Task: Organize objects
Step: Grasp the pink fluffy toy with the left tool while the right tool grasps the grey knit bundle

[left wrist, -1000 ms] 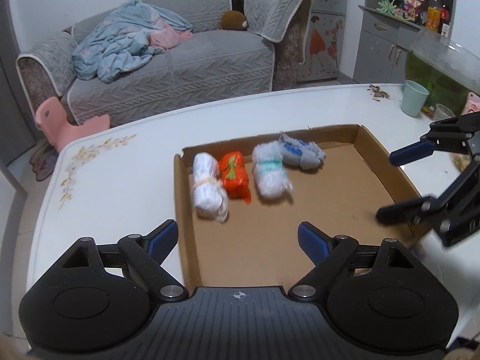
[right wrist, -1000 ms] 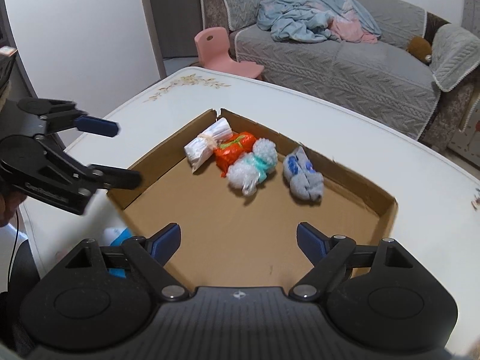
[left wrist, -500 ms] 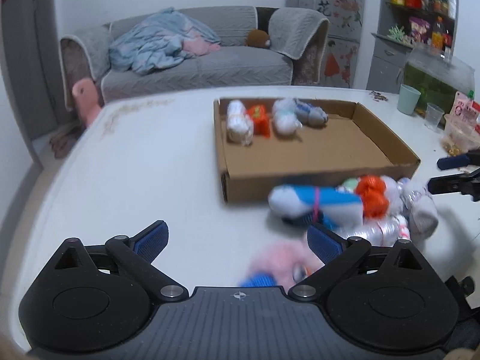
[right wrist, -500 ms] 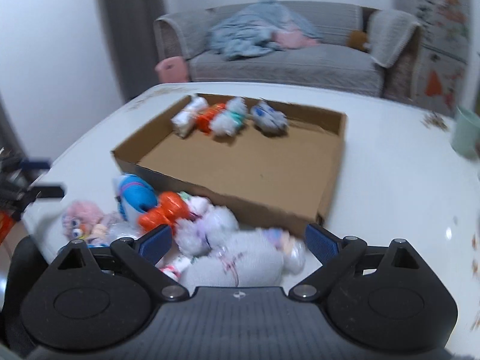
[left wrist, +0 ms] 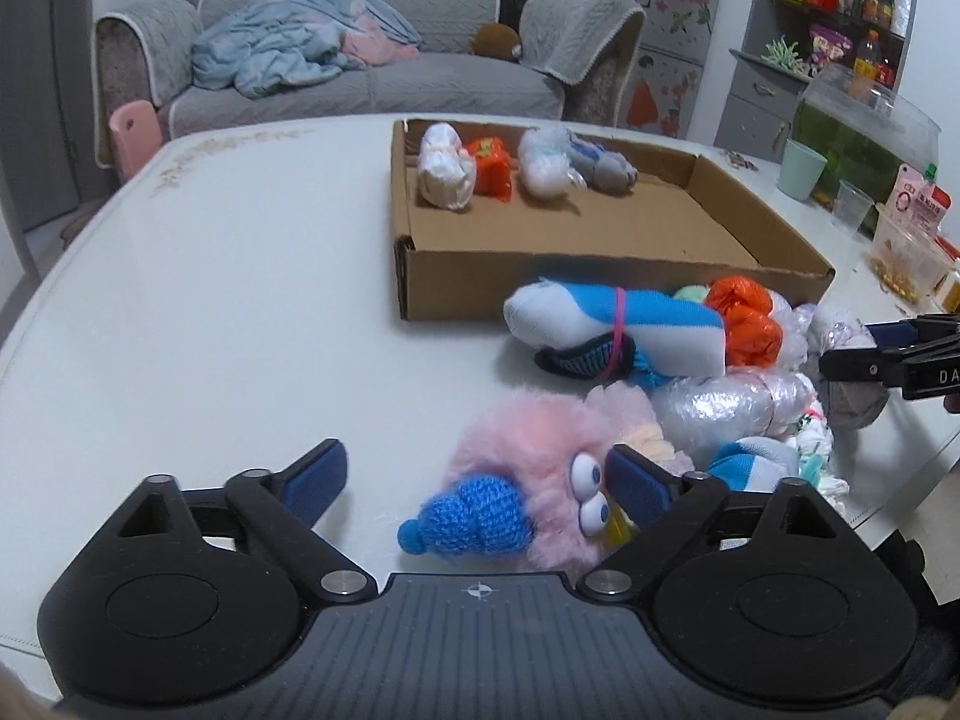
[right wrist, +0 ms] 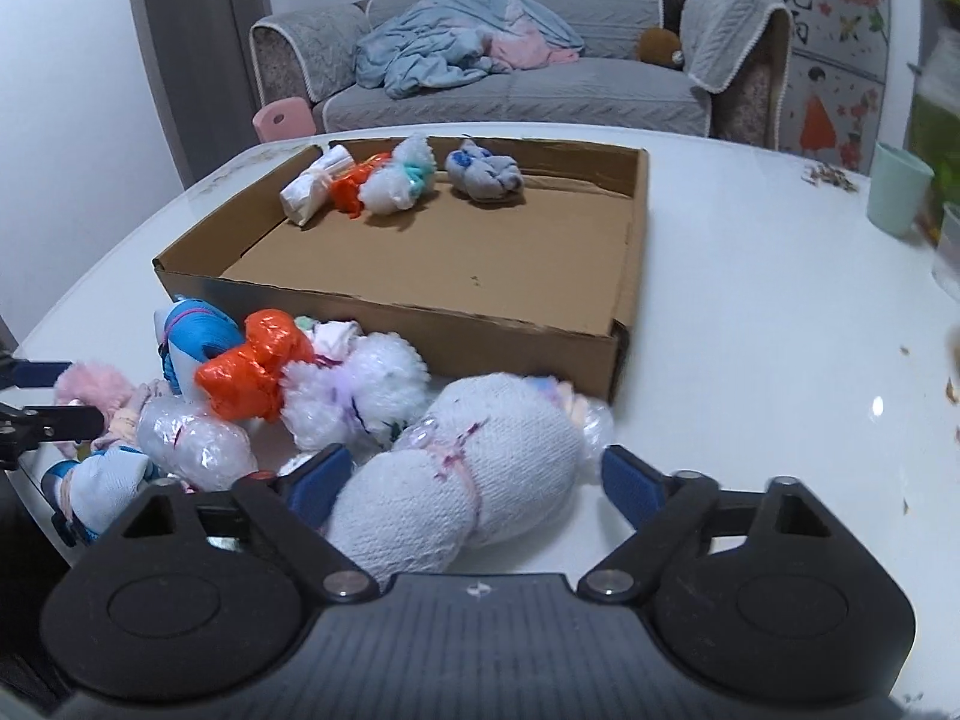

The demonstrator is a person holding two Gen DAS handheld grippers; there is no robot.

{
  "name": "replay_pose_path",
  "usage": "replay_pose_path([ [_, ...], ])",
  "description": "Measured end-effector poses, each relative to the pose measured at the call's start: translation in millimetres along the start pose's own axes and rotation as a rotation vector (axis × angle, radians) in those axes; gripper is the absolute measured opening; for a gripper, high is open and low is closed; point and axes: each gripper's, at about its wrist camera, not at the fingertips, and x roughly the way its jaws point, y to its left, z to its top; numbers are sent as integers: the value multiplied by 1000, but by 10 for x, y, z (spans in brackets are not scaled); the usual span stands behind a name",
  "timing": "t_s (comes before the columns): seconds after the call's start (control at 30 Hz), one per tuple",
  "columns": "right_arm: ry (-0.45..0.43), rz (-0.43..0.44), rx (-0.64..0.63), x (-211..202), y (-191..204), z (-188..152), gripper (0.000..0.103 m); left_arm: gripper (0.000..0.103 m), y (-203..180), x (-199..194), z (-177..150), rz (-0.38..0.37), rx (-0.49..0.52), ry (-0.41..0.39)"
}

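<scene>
A shallow cardboard box on the white table holds several rolled bundles along its far wall. A pile of bundles lies in front of it. My left gripper is open around a pink fluffy toy with a blue knitted nose. My right gripper is open around a pale grey sock roll. Beside them lie a blue-and-white sock roll, an orange bag bundle, a white fluffy bundle and a clear plastic bundle. The right gripper also shows at the left wrist view's right edge.
A green cup, a clear cup and snack containers stand at the table's right. A grey sofa with a blanket and a pink chair lie beyond the table. The table's front edge is close behind the pile.
Both grippers have drawn back from above the box and dropped low to the table in front of it, each now open around an item of the pile.
</scene>
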Motion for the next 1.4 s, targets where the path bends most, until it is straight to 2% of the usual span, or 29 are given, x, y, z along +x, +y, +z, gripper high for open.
replay_pose_path([
  [0.03, 3, 2, 3, 6, -11, -24, 78, 87, -2, 22, -8, -11, 2, 9],
  [0.2, 0, 12, 19, 4, -48, -74, 74, 83, -14, 58, -29, -41, 8, 19],
  [0.47, -11, 32, 38, -26, -95, -79, 60, 46, -40, 39, -15, -115, 3, 13],
  [0.6, -27, 41, 54, -88, -132, -85, 54, 45, -49, 12, 5, -116, 7, 15],
  [0.77, -46, 52, 56, -251, -183, -76, 54, 45, 60, -71, 26, -90, -34, 5],
  [0.93, -104, 68, 40, -438, -253, -27, 54, 45, 136, -156, 70, -65, -43, -10],
  [1.17, -213, 45, -34, -693, -299, 343, 54, 45, 238, -390, 351, -41, -31, -78],
  [1.4, -284, 28, -174, -681, -325, 789, 54, 45, 159, -507, 866, -46, 23, -147],
])
